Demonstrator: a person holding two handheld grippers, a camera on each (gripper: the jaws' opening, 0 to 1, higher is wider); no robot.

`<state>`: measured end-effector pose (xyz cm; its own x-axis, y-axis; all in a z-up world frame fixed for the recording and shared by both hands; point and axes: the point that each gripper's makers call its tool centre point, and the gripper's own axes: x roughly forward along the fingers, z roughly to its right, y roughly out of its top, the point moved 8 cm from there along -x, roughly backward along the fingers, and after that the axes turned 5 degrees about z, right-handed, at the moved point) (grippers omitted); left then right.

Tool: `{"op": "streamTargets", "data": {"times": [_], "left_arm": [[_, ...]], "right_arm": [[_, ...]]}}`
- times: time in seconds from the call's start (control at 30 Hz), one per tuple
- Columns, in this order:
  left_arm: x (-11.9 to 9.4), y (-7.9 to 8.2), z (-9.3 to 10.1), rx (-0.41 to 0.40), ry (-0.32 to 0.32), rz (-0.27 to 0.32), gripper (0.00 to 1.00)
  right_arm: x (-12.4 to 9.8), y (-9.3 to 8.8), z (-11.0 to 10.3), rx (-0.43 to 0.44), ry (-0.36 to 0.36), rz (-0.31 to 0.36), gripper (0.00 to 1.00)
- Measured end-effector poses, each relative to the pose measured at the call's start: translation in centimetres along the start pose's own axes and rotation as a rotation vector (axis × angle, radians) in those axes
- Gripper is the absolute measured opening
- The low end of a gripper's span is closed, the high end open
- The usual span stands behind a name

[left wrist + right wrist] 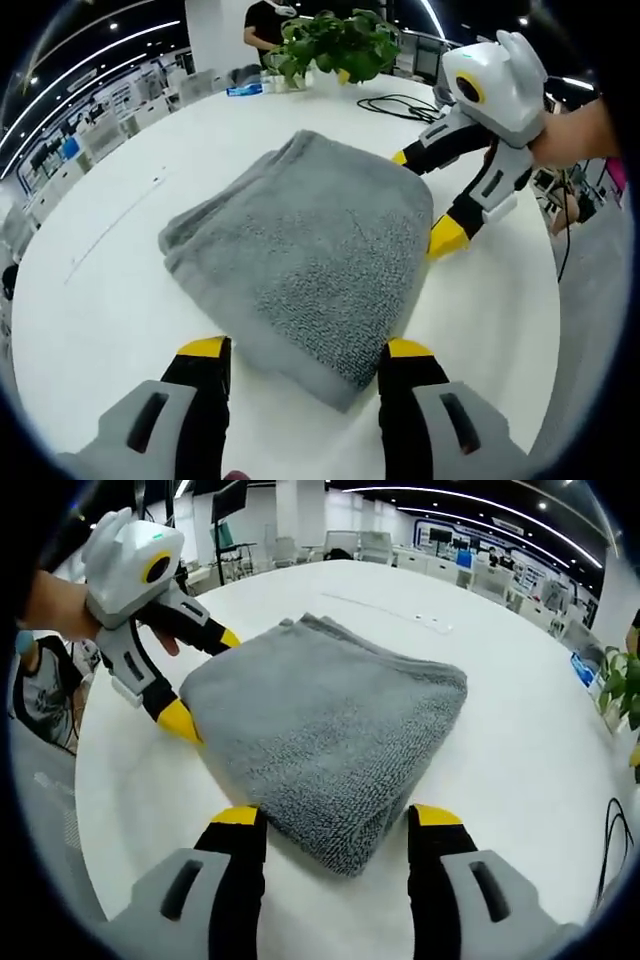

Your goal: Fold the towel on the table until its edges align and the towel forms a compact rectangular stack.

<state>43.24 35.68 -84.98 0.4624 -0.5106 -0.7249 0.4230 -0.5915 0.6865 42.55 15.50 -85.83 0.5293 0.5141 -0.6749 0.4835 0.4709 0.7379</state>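
Towel: grey towel [300,250] [325,740] folded into a thick rectangle, lying mid white tabletop [110,300] [520,730].
Left hand-held gripper [305,350] [205,685]: jaws spread – one towel corner between them, not pinched.
Right hand-held gripper [335,815] [425,195]: jaws spread, astride the opposite corner.
Writing: none legible.
Left gripper view extras: potted plant [335,45] at 12 o'clock, black cable [400,105] at 1 – person standing behind.

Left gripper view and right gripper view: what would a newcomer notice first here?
First, the gray towel, folded into a thick stack in the middle of the round white table. Next, the two grippers with yellow tips, both open: the left gripper at the near corner of the towel, the right gripper at another side. A green plant stands at the table's far edge.
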Motion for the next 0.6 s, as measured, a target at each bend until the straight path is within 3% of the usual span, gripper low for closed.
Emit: {"op": "streamTargets", "data": {"times": [0.3, 0.6], "left_arm": [[-0.3, 0.1, 0.1, -0.007, 0.020, -0.005, 0.62], [-1.8, 0.3, -0.1, -0.016, 0.057, 0.015, 0.64]], "right_arm": [[0.0, 0.1, -0.4, -0.008, 0.012, 0.000, 0.57], [-1.2, 0.5, -0.3, -0.007, 0.002, 0.027, 0.60]]}}
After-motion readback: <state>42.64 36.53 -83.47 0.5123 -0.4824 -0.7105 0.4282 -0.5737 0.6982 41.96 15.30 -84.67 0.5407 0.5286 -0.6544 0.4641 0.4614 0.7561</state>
